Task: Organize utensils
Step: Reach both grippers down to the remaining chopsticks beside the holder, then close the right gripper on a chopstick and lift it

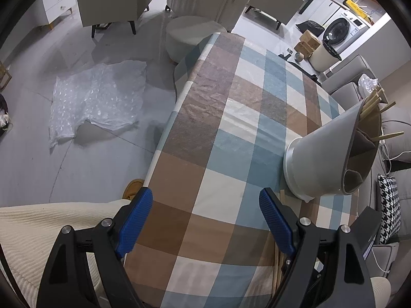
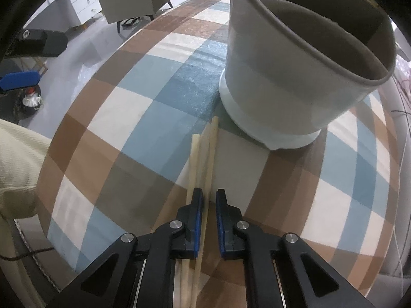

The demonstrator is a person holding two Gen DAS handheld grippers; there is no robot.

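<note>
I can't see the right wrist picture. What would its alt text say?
The right gripper has nearly shut around one of the wooden chopsticks lying on the checked tablecloth. Just beyond them stands a pale grey utensil holder.

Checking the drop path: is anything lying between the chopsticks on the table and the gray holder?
Nothing visible does. The chopsticks lie on bare tablecloth, tips almost at the base of the holder; the right hand-held gripper straddles them.
</note>
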